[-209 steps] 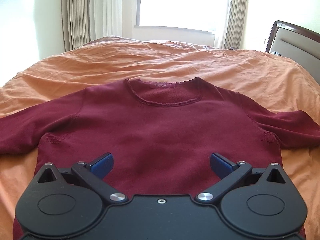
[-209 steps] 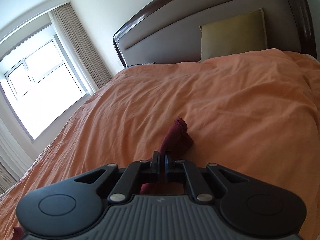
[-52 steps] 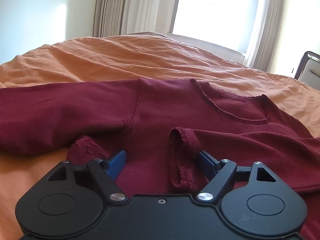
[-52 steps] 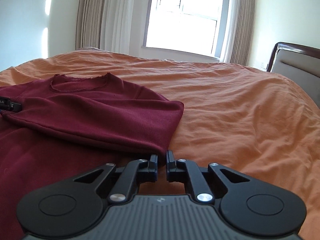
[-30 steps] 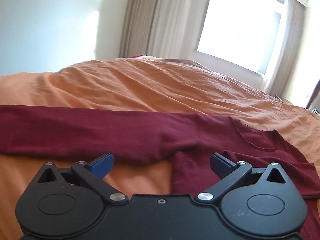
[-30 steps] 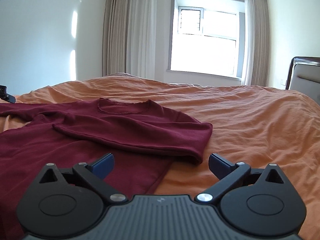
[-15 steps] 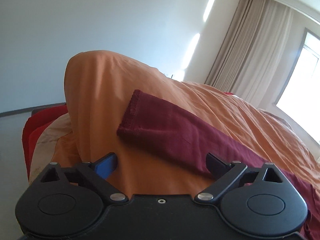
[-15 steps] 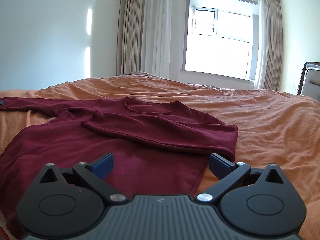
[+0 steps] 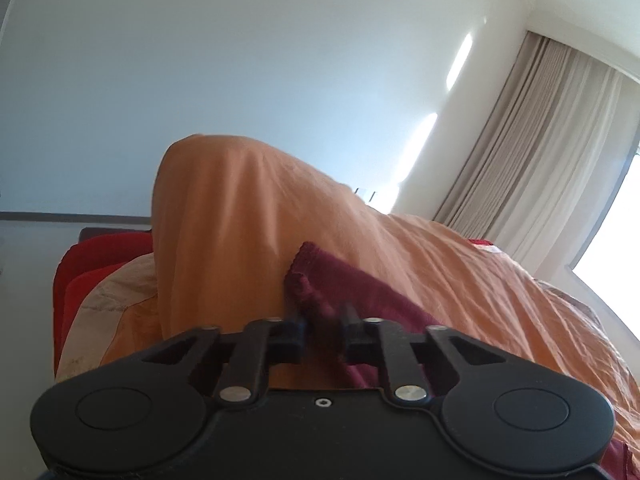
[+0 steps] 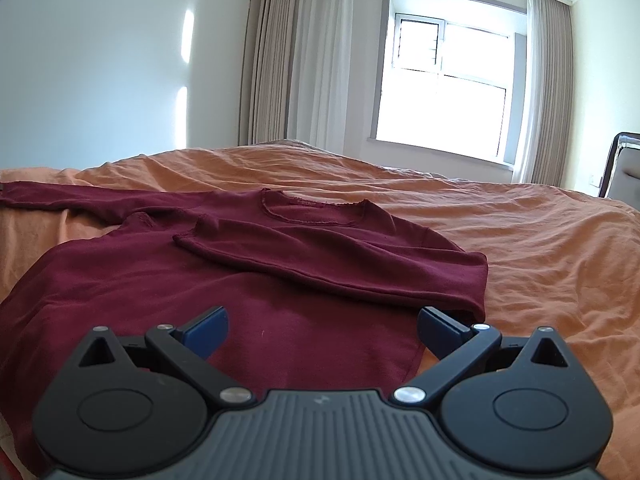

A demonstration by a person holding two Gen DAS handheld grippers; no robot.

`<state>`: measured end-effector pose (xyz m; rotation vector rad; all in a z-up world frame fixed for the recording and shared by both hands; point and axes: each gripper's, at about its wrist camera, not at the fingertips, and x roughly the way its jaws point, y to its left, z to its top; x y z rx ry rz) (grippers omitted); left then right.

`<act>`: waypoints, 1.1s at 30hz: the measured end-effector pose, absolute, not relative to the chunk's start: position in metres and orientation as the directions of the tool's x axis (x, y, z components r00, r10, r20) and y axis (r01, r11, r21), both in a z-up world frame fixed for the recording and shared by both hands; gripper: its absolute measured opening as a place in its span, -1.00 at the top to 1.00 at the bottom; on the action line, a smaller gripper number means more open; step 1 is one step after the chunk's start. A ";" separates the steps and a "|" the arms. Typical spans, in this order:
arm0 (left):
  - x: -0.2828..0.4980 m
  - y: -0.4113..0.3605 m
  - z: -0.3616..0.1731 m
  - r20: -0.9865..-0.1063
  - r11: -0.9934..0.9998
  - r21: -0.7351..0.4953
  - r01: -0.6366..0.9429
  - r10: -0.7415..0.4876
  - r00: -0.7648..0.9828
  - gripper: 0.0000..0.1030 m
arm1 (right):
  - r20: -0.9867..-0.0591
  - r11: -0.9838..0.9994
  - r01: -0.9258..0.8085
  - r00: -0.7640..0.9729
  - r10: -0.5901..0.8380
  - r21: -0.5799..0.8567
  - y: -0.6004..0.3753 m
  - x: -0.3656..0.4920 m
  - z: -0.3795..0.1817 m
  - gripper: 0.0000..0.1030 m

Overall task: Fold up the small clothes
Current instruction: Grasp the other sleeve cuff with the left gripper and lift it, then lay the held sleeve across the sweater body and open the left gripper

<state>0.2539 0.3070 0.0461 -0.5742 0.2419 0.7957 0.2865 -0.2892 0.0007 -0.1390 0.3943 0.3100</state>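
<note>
Across the wrinkled orange bedsheet [image 10: 520,240] lies the dark red long-sleeved knit sweater [image 10: 256,300], one sleeve folded over its chest, the other stretched toward the bed's left edge. At that edge, the left gripper [image 9: 322,330] is clenched on what seems the sleeve cuff [image 9: 316,280], near the sheet's drop-off. The right gripper [image 10: 322,330] hangs spread wide over the sweater's hem, bare sheet beyond.
</note>
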 end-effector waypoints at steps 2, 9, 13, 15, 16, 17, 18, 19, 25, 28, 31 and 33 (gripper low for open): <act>0.261 0.306 0.055 -0.381 0.592 -0.367 -0.718 0.608 0.696 0.90 | -0.396 0.944 -0.323 0.878 0.271 -0.071 -0.291 0.287 0.000 -1.00; 0.300 0.271 0.107 -0.246 0.742 -0.294 -0.603 0.551 0.798 0.91 | -0.388 0.950 -0.310 0.882 0.268 -0.048 -0.298 0.288 -0.004 -1.00; 0.326 0.222 0.140 -0.166 0.842 -0.241 -0.482 0.453 0.876 0.91 | -0.382 0.955 -0.296 0.886 0.261 -0.033 -0.305 0.288 -0.006 -1.00; 0.341 0.194 0.151 -0.139 0.885 -0.212 -0.414 0.392 0.909 0.91 | -0.380 0.957 -0.288 0.888 0.257 -0.024 -0.310 0.288 -0.007 -1.00; 0.347 0.179 0.156 -0.129 0.904 -0.199 -0.379 0.359 0.924 0.91 | -0.378 0.959 -0.284 0.890 0.255 -0.019 -0.313 0.288 -0.007 -1.00; 0.354 0.163 0.160 -0.122 0.922 -0.187 -0.340 0.322 0.939 0.91 | -0.377 0.960 -0.279 0.891 0.253 -0.015 -0.316 0.288 -0.008 -1.00; 0.360 0.149 0.163 -0.117 0.935 -0.180 -0.307 0.289 0.950 0.91 | -0.376 0.962 -0.273 0.893 0.249 -0.010 -0.319 0.288 -0.009 -1.00; 0.367 0.132 0.164 -0.113 0.947 -0.175 -0.268 0.251 0.961 0.91 | -0.375 0.964 -0.268 0.894 0.245 -0.007 -0.322 0.288 -0.009 -1.00; 0.407 0.037 0.153 -0.124 0.985 -0.155 -0.077 0.058 0.991 0.91 | -0.378 0.972 -0.233 0.900 0.218 0.007 -0.343 0.285 -0.014 -1.00; 0.423 -0.008 0.133 -0.152 0.989 -0.149 -0.002 -0.021 0.988 0.91 | -0.384 0.977 -0.214 0.901 0.202 0.011 -0.354 0.284 -0.018 -1.00; 0.435 -0.049 0.109 -0.186 0.988 -0.142 0.065 -0.092 0.978 0.91 | -0.391 0.981 -0.194 0.902 0.185 0.016 -0.365 0.283 -0.021 -1.00; 0.441 -0.076 0.093 -0.217 0.983 -0.145 0.109 -0.139 0.966 0.91 | -0.393 0.984 -0.177 0.903 0.172 0.022 -0.374 0.282 -0.023 -1.00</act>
